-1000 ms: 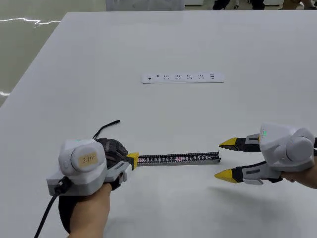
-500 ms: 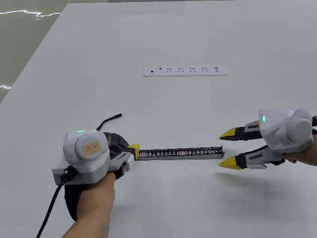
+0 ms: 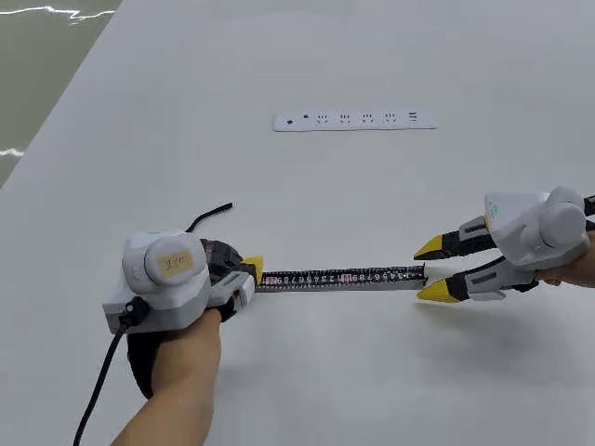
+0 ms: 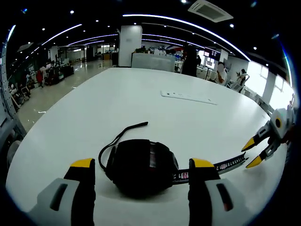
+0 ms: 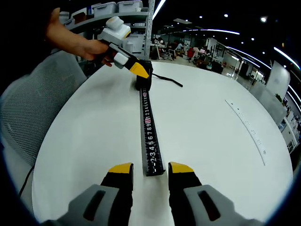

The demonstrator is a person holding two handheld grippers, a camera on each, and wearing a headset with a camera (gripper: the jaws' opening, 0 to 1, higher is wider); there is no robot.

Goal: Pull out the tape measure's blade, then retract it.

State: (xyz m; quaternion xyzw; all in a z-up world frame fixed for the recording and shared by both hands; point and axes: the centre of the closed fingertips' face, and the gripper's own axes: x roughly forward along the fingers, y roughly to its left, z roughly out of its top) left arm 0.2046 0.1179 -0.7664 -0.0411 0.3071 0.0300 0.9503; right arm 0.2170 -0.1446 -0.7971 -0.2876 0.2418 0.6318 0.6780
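Two hand-held grippers face each other across a white table, with a tape measure between them.

Near the left edge of the head view, a hand holds the left gripper. Its yellow-tipped jaws stand wide apart, one on each side of the tape measure's black case. The left gripper view shows a thin strip of table between the case and the jaw on that view's left. The case rests on the table, and a black strap curls away from it.

The blade is pulled out of the case. It lies flat on the table and runs straight toward the right gripper. It is dark with pale numbers and one red patch partway along.

In the right gripper view, the blade's free end lies between the two yellow jaw tips, with a gap of table on either side. That gripper's jaws are apart and grip nothing. A hand holds it at the right edge of the head view.

Farther back on the table, well apart from the tape measure, lies a white power strip. A black cable hangs from the back of the left gripper.
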